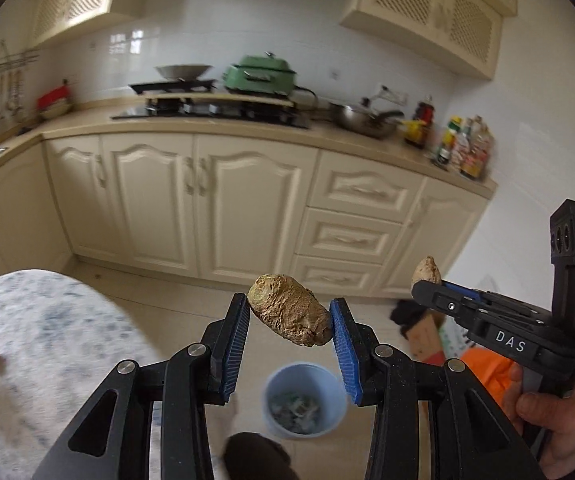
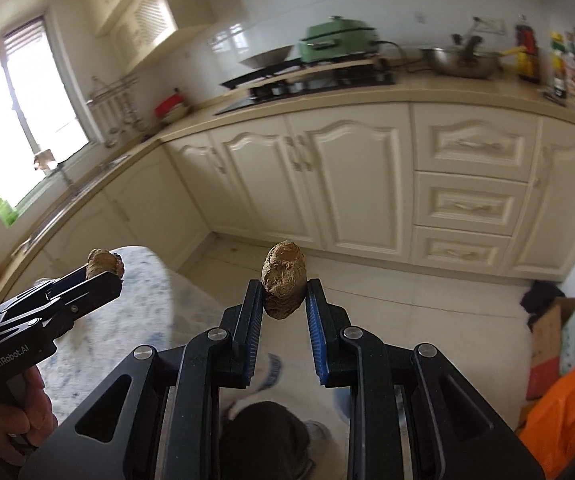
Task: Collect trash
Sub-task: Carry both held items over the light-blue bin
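Left gripper (image 1: 290, 320) clamped on 1 wrinkled brown lumpy scrap (image 1: 289, 315), pale blue plastic bin (image 1: 304, 400) below it, right gripper (image 2: 284, 296) pinching a smaller brown scrap (image 2: 283, 276).

Left claw (image 1: 290, 322) grips a lump (image 1: 289, 310) above the floor; bin (image 1: 304, 400) stands on the floor below it. Right claw (image 2: 284, 294) with a second lump (image 2: 283, 284) sits to its right. Draped desk (image 1: 47, 328) near left; cabinets (image 1: 215, 200) far; boxes (image 2: 559, 336) right.
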The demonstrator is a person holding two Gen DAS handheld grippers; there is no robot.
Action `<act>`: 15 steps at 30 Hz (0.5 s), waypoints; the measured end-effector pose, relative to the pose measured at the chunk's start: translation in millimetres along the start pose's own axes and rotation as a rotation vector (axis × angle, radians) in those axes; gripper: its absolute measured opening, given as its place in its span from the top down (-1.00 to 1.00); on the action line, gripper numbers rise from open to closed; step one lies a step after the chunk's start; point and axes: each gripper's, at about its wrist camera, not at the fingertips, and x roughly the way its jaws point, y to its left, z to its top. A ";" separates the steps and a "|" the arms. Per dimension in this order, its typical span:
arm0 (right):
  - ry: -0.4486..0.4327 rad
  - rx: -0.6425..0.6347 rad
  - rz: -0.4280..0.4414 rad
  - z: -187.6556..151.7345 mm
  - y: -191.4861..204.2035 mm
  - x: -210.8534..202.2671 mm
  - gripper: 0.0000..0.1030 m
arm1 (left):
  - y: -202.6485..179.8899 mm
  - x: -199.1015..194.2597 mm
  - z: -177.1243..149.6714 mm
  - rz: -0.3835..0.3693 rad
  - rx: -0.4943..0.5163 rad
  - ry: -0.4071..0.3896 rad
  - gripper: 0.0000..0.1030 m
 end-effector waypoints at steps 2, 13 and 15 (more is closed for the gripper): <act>0.018 0.024 -0.028 -4.1 -24.0 4.5 0.57 | -13.6 27.9 3.4 -0.026 0.011 0.042 0.27; 0.179 0.170 -0.065 -46.9 -118.4 76.3 0.57 | -58.1 181.5 12.0 -0.080 0.041 0.311 0.27; 0.203 0.188 -0.065 -52.1 -124.7 89.2 0.57 | -66.5 205.2 12.1 -0.074 0.047 0.352 0.26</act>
